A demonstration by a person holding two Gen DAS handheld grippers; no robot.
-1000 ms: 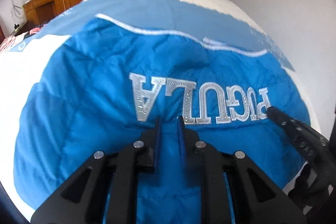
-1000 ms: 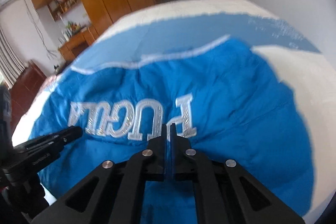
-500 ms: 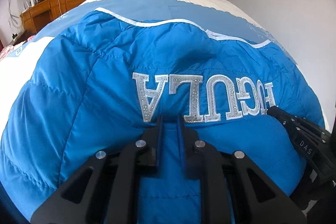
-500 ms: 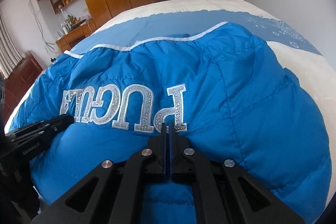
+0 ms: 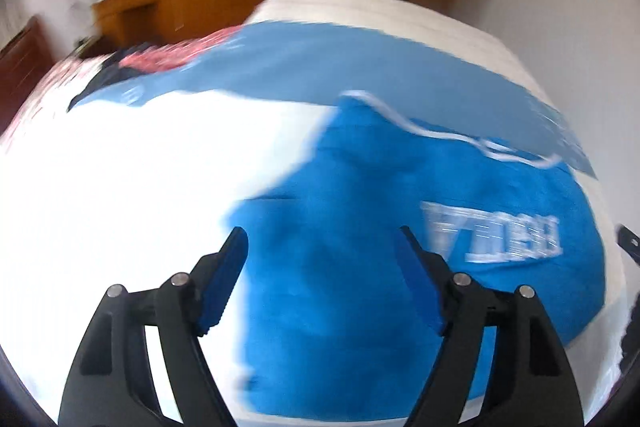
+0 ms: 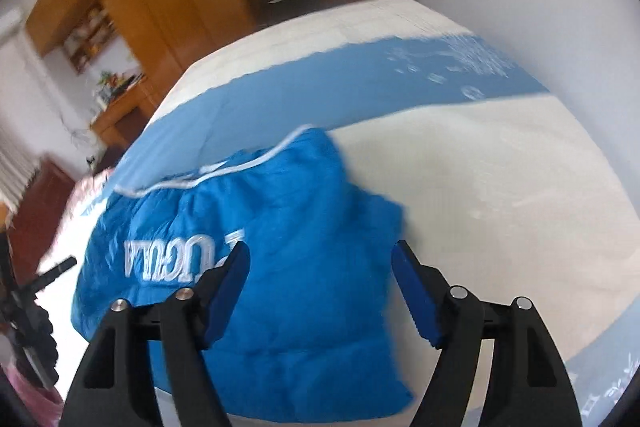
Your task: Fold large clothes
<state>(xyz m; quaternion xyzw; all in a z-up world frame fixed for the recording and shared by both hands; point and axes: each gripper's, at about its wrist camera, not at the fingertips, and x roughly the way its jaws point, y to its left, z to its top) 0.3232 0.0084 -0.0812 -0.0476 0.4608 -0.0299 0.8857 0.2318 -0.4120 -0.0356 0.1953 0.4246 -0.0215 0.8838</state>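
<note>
**Jacket let go, fold may spring back**

Nearest to me, my left gripper (image 5: 320, 259) is opening, its blue pads wide apart with nothing pinched between them. My right gripper (image 6: 320, 267) is opening as well, and its pads press on nothing. Below both lies the blue padded jacket (image 5: 360, 267), folded into a thick bundle on the bed (image 6: 500, 187), silver lettering (image 6: 176, 259) face up and its white-piped edge (image 6: 248, 167) on the far side.

The risk I see is the puffy filling: with no pad holding it, the top layer could lift and slide open. Both views are blurred, so a fast swing away could catch a fingertip on the cloth and drag the bundle askew. Beyond it, the bed's blue band (image 5: 360, 67) and the wooden cupboards (image 6: 160, 7) are well clear.
</note>
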